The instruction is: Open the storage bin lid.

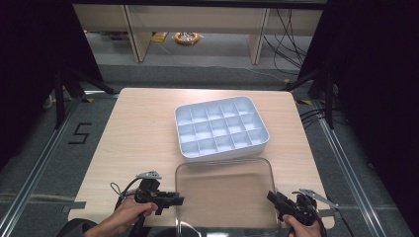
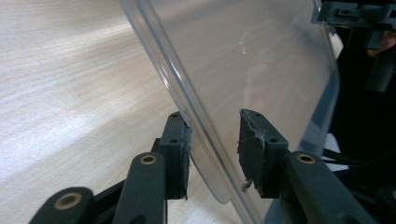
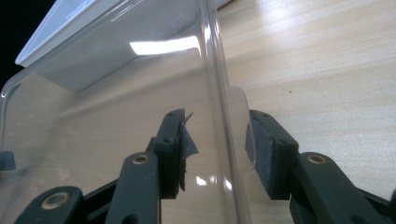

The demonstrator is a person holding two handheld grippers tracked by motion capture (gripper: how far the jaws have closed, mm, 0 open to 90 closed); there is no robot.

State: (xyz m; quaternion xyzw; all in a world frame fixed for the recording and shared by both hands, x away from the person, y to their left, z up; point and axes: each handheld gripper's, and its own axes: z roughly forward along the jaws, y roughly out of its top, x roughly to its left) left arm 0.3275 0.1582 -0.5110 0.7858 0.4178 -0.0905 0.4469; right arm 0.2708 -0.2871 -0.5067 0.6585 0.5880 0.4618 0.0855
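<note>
A clear plastic lid (image 1: 222, 192) lies flat on the wooden table (image 1: 143, 128) near its front edge. Just beyond it stands a white compartment tray (image 1: 225, 154) with empty cells. My left gripper (image 1: 180, 200) is at the lid's left edge. In the left gripper view the lid's rim (image 2: 187, 93) runs between the jaws of that gripper (image 2: 212, 140), and a gap shows beside the right pad. My right gripper (image 1: 271, 197) is at the lid's right edge. Its jaws (image 3: 217, 144) straddle the rim (image 3: 219, 93) with space on both sides. The white tray (image 3: 56, 32) shows behind the lid (image 3: 116, 116).
Bare wood lies left of the tray and lid. The table's front edge is right beneath my hands. Beyond the table are a grey floor, pale shelf legs (image 1: 136, 44) and cables (image 1: 291, 44). Black stands (image 1: 64, 89) flank the table.
</note>
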